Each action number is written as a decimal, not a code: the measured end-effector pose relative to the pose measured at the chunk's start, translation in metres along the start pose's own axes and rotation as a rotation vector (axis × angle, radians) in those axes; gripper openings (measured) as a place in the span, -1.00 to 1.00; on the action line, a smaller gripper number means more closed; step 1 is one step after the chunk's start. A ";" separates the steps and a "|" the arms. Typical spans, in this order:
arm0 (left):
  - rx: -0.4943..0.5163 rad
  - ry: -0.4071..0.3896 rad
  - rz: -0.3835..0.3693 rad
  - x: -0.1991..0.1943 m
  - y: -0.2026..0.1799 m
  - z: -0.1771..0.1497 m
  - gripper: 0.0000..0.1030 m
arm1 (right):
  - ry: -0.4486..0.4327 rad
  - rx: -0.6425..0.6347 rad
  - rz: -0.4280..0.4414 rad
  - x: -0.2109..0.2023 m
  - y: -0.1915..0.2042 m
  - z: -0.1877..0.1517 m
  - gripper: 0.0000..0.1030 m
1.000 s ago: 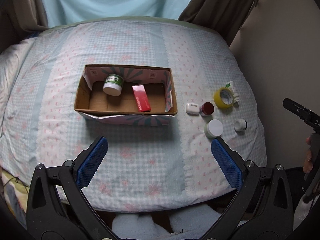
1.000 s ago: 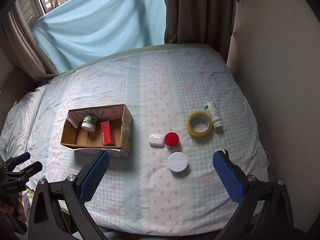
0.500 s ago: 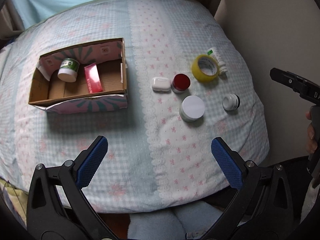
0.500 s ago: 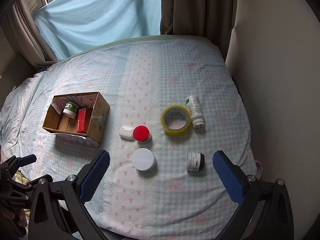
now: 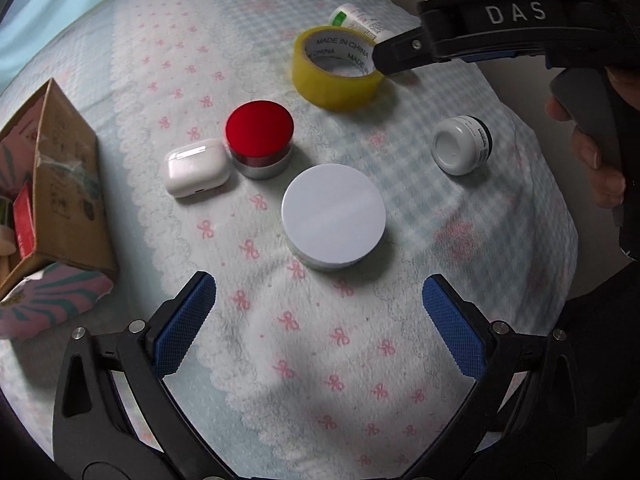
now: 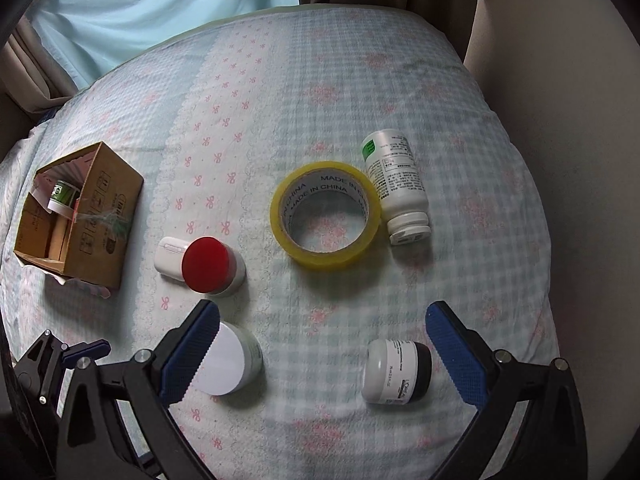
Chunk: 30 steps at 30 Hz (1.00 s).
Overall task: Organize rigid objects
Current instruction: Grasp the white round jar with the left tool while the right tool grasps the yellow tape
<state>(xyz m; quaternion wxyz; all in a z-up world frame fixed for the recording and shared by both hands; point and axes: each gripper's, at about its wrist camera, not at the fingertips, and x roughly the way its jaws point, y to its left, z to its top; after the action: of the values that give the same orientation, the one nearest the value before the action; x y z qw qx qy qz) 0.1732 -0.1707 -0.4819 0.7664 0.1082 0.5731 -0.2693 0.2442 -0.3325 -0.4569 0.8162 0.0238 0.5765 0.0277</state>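
Note:
On the bed lie a white round jar (image 5: pixel 334 216) (image 6: pixel 230 360), a red-lidded jar (image 5: pixel 259 138) (image 6: pixel 210 266), a white earbud case (image 5: pixel 197 167) (image 6: pixel 170 258), a yellow tape roll (image 5: pixel 336 68) (image 6: pixel 325 216), a white bottle (image 6: pixel 396 186) on its side and a small white and black jar (image 5: pixel 462 150) (image 6: pixel 396 372) on its side. My left gripper (image 5: pixel 320 320) is open just short of the white round jar. My right gripper (image 6: pixel 324 352) is open and empty above the two near jars. A cardboard box (image 6: pixel 80 216) holds a green-labelled jar (image 6: pixel 60 196).
The box also shows at the left edge of the left wrist view (image 5: pixel 60 192), with a red packet (image 5: pixel 24 220) inside. A wall (image 6: pixel 560 120) stands right of the bed. Curtains (image 6: pixel 160 0) hang behind it. The bed's right edge drops off near the small jar.
Both grippers have moved down and closer to the loose objects on the right of the bed. The box has slid to the left edge of both views.

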 end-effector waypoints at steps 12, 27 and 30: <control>0.054 0.000 -0.002 0.059 -0.003 0.019 0.92 | 0.120 -0.045 0.047 0.083 0.004 0.039 1.00; 0.062 0.003 -0.015 0.078 -0.005 0.044 0.34 | 0.181 0.054 -0.052 0.111 0.003 0.076 0.88; 0.074 -0.002 -0.016 0.078 -0.006 0.042 0.34 | 0.179 0.053 -0.048 0.110 0.001 0.078 0.88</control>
<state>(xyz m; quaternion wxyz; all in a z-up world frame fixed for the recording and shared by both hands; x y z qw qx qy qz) 0.2201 -0.2186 -0.5404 0.7603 0.1315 0.5629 -0.2964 0.3542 -0.3243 -0.5342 0.7611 0.0291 0.6480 -0.0051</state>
